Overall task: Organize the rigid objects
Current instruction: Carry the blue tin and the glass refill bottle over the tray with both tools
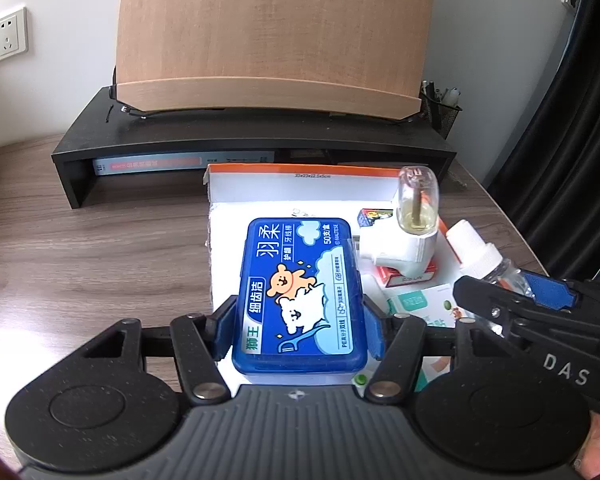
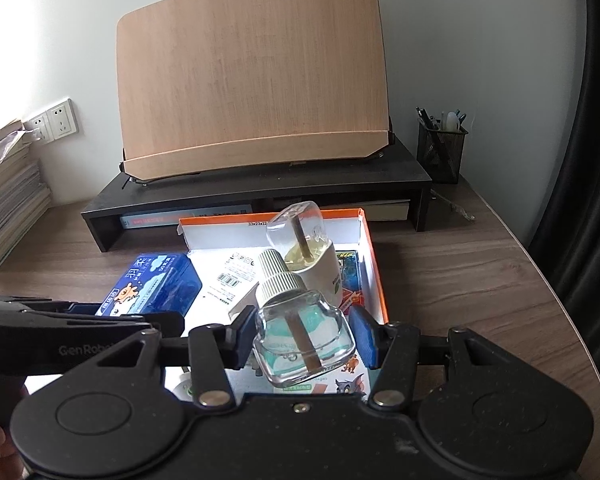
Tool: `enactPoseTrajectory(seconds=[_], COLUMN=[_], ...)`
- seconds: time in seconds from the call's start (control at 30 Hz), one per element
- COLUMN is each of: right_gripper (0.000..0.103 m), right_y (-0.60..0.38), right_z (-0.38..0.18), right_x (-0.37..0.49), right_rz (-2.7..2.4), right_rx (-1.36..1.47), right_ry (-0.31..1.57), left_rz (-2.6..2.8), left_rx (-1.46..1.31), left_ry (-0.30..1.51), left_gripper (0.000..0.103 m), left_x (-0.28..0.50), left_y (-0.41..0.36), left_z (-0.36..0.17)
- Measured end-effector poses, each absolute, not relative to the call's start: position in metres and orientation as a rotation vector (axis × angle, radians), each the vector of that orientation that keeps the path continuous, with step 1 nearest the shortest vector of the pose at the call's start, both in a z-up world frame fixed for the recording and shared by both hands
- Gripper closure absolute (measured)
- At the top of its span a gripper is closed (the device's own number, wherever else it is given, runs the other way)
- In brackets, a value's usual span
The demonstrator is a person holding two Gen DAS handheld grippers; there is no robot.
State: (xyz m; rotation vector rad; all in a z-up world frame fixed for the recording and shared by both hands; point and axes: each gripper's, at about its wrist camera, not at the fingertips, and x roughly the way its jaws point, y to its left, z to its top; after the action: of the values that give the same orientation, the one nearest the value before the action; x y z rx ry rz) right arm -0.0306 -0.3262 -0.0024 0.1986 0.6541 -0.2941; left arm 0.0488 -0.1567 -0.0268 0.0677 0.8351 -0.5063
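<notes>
My left gripper (image 1: 300,320) is shut on a blue dental floss box (image 1: 300,292), holding it over the left side of a white, orange-rimmed cardboard box (image 1: 256,190); the floss box also shows in the right wrist view (image 2: 152,284). My right gripper (image 2: 306,338) holds a clear refill bottle (image 2: 300,336) with a white ribbed cap between its blue pads (image 2: 364,338), over the same cardboard box (image 2: 374,256); the right pad looks slightly apart from the glass. A white plug-in vaporizer with a clear bottle (image 1: 414,220) stands in the box, also seen in the right wrist view (image 2: 308,248).
A black monitor riser (image 1: 260,136) carries a tilted wooden board (image 1: 276,40) behind the box. A mesh pen holder (image 2: 440,152) stands back right, a stack of books (image 2: 8,196) at left. Cards and packets (image 1: 408,276) lie in the box. The wooden desk (image 1: 100,248) lies left.
</notes>
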Motion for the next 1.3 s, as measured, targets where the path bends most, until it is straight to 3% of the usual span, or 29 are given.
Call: enactPoseTrajectory(seconds=[1.3], right_gripper=[0.042], right_y=[-0.322], right_z=[-0.011], right_x=[-0.016], right_rz=[-0.309], right_rx=[0.221], right_ry=[0.68], left_rz=[-0.461], left_rx=[0.088], left_ry=[0.919], left_gripper=[0.041], left_x=[0.082], left_y=[-0.147], left_z=[-0.062])
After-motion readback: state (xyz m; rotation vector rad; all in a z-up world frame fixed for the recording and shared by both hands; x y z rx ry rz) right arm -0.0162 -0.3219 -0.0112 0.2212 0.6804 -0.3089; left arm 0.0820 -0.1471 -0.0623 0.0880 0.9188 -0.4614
